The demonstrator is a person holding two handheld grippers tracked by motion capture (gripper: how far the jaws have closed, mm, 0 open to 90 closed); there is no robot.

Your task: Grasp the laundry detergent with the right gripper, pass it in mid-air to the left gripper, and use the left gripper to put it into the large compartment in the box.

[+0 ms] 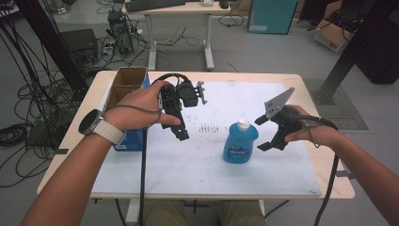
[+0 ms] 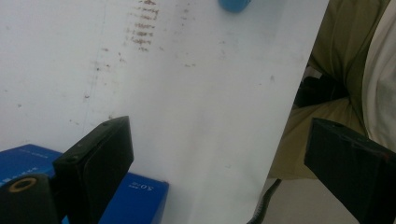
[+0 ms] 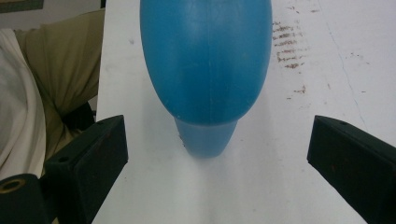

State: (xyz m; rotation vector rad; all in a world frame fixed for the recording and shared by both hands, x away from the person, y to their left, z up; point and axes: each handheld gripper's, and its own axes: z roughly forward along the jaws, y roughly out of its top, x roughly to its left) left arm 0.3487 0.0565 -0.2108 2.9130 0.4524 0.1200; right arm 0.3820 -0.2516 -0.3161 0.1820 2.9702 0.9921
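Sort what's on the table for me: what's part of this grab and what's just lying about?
In play:
- blue bottle, upright on the white mat
- right tool, open, beside the bottle
- left tool, open, held over the mat

Lying about:
- cardboard box
- blue box

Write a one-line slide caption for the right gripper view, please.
Open right gripper faces the upright blue bottle on the white mat, jaws apart, not touching it.

"5.0" upside down on blue box [image 2: 140, 191], bottle [image 1: 240, 143] label unreadable
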